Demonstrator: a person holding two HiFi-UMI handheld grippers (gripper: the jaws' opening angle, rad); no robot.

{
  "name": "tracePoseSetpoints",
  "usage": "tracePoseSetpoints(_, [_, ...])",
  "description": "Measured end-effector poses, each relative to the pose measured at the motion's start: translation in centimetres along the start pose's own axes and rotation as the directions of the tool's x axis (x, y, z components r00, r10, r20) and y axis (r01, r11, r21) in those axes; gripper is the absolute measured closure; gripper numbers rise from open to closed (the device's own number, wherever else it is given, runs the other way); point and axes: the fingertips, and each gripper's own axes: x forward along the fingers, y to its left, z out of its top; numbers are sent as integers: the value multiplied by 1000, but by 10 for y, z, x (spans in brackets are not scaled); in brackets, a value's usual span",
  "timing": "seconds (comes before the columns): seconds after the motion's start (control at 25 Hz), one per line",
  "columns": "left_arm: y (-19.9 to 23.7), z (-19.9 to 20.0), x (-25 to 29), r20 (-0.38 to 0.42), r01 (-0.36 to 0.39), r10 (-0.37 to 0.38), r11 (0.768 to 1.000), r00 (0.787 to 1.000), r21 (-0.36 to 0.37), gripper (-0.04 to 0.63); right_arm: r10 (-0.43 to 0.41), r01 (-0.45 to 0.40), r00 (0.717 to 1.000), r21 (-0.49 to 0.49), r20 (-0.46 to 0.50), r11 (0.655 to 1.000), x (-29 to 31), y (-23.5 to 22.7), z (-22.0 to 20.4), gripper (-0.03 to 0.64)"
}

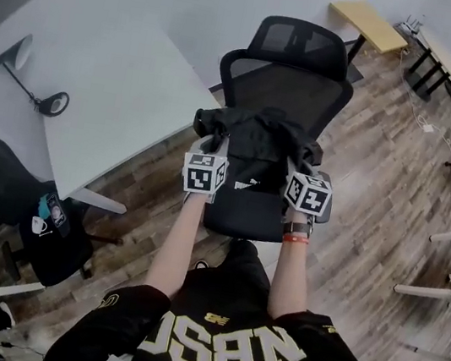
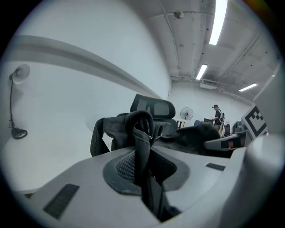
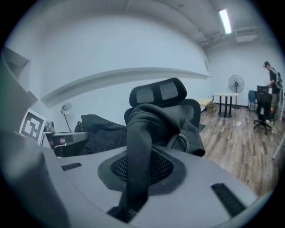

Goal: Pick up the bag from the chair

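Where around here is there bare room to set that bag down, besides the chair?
The white table is bare from the desk lamp across to its edge near the chair. The wood floor right of the chair is open too. The chair is crowded: the bag covers it, left tongs and right tongs gripping it.

Left gripper [image 2: 149,178] clamped — on bag [image 2: 138,129] strap.
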Motion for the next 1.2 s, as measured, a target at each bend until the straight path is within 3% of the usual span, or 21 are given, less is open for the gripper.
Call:
tracePoseSetpoints(0.32, [-9,80,-53,203,19,-29,998,979,52,534,-3,16,982,-67,186,998,-48,42,68,554])
tracePoseSetpoints(0.68, [-33,148,-97,387,25,-67,993,920,112,535,35,15,936,-139,349,990,-96,58,116,554])
tracePoseSetpoints(1.2, [-37,148,-98,395,22,-64,994,917,111,535,64,-8,926,-152,373,988,-99,59,119,554])
